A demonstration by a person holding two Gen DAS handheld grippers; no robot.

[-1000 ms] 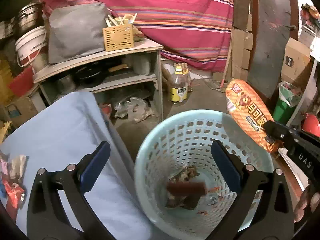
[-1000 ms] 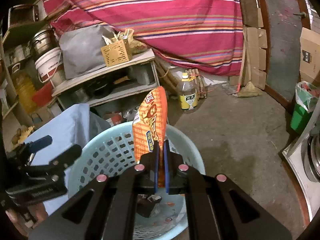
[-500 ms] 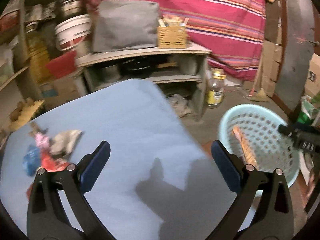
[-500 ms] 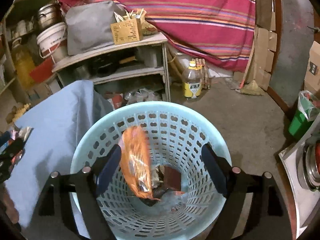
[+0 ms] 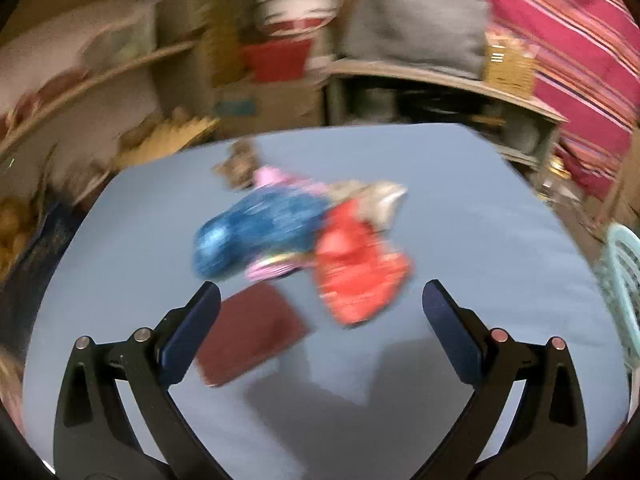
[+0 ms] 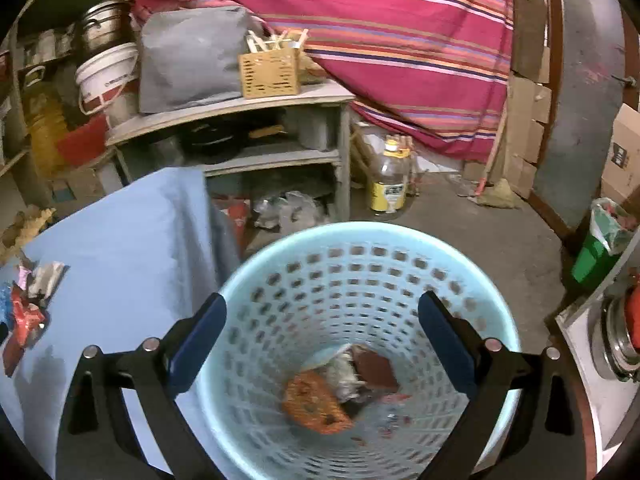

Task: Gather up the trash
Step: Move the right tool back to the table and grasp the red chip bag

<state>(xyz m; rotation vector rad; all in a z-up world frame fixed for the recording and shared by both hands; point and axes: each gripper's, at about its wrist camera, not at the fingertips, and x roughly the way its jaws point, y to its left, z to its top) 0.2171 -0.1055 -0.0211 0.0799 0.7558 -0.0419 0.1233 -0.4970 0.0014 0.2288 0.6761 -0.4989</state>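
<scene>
Blue cloth covered the bench (image 5: 460, 240); striped fabric (image 6: 400, 40) hung behind shelves (image 6: 248, 108). Wrappers (image 5: 304, 236) were blurred. Left gripper (image 5: 320, 312) and right gripper (image 6: 322, 320) jaws stood apart above the basket (image 6: 360, 240).

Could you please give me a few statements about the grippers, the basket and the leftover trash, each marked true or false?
1. The right gripper is shut on an orange snack bag. False: its jaws stand wide apart and hold nothing; the orange snack bag lies at the bottom of the basket.
2. The left gripper is open over the blue cloth. True.
3. The blue wrapper and the red wrapper lie on the cloth. True.
4. The basket is empty. False: it holds the orange bag, a dark brown wrapper and other scraps.
5. The left gripper grips the dark red packet. False: the packet lies on the cloth by the left finger, ungripped.
</scene>
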